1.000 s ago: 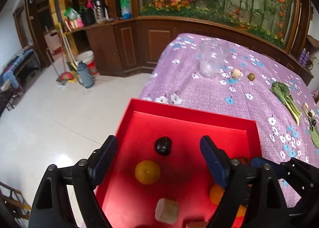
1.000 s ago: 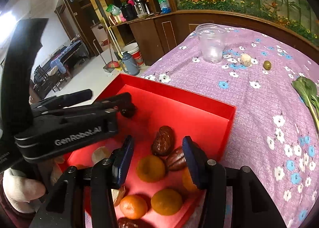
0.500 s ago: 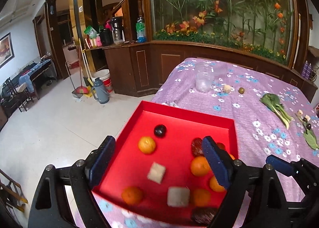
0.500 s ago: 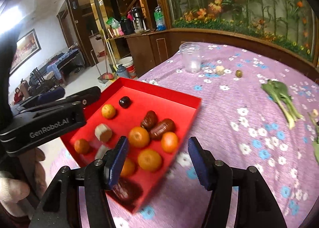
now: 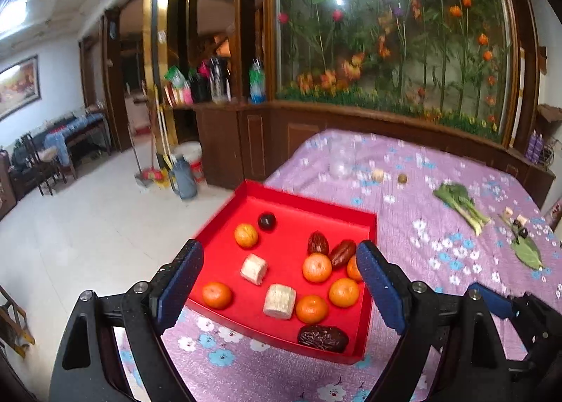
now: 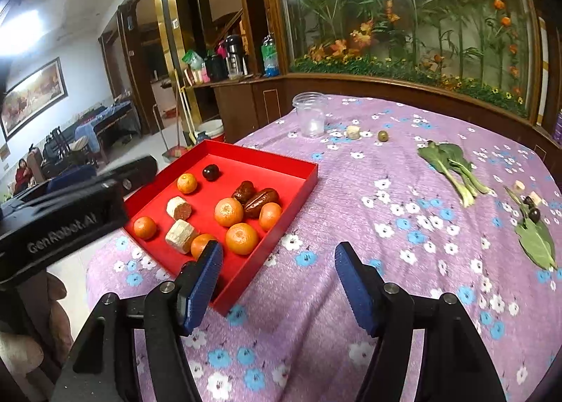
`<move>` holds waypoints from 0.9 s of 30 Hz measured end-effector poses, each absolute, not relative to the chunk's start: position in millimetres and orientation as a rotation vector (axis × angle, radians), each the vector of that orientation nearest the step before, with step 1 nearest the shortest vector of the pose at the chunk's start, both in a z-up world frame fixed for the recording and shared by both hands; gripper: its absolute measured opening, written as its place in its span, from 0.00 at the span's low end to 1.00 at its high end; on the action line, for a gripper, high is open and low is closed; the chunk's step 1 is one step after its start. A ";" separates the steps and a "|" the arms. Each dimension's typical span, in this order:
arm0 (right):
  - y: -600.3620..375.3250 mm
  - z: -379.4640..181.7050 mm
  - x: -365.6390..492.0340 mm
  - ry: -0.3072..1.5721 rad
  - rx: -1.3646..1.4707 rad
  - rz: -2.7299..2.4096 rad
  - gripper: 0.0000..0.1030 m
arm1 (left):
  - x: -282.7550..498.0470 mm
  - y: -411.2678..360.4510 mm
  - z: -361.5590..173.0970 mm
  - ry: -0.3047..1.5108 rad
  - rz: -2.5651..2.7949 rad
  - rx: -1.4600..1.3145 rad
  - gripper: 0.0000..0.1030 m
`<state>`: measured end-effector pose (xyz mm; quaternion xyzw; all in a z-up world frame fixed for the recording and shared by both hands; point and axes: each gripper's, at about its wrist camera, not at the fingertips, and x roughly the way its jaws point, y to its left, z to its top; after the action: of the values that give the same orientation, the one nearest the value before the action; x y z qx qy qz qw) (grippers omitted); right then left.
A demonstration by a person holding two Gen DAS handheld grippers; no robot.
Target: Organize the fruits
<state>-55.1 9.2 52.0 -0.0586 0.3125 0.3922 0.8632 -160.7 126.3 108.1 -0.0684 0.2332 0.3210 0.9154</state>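
A red tray (image 5: 316, 206) sits on the purple flowered tablecloth near the table's left edge. It holds several oranges (image 5: 317, 267), red dates (image 5: 342, 253), a dark plum (image 5: 267, 221), pale cut chunks (image 5: 279, 301) and a dark date (image 5: 323, 338) at its near rim. My left gripper (image 5: 278, 250) hovers open above the tray's near side, with nothing between its pads. In the right wrist view the tray (image 6: 263, 157) lies to the left. My right gripper (image 6: 278, 248) hangs over the tray's near right corner and bare cloth, its jaws opening, with nothing between them.
On the cloth beyond the tray stand a clear plastic jar (image 6: 311, 114), a pale chunk (image 6: 352, 131) and a green olive (image 6: 383, 136). Bok choy (image 6: 449, 166) and a leaf (image 6: 534, 240) with dark fruits lie at right. The table drops off to tiled floor at left.
Both grippers have drawn back and up from the tray, so the whole tray shows now. The right gripper's jaws have widened. Nothing was picked up.
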 end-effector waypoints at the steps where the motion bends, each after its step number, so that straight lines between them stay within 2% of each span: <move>1: 6.1 52.5 -57.9 0.651 -0.118 0.824 0.70 | -166.1 121.3 112.2 0.450 0.668 -0.130 0.92; 2: 3.1 53.2 -61.2 0.646 -0.114 0.827 0.70 | -175.6 113.7 118.4 0.397 0.678 -0.113 0.98; 3: 1.3 54.2 -64.0 0.642 -0.111 0.830 0.70 | -183.2 108.3 122.0 0.360 0.685 -0.101 1.00; 7: -4.1 58.0 -78.6 0.613 -0.104 0.845 0.72 | -209.8 91.6 133.6 0.238 0.735 -0.075 1.00; 10: -4.9 61.1 -90.1 0.588 -0.103 0.858 0.74 | -216.6 85.3 132.5 0.221 0.789 -0.062 1.00; 21: -6.9 51.9 -104.8 0.574 -0.110 0.860 0.80 | -188.6 96.2 83.0 0.508 0.699 -0.134 1.00; 27: -6.0 40.9 -100.6 0.572 -0.146 0.823 0.80 | -178.7 96.4 66.3 0.560 0.679 -0.142 1.00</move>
<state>-100.6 -6.0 40.9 -0.0698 0.2741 0.3942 0.8744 -178.7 96.4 66.3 -0.0684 0.2707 0.3284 0.9023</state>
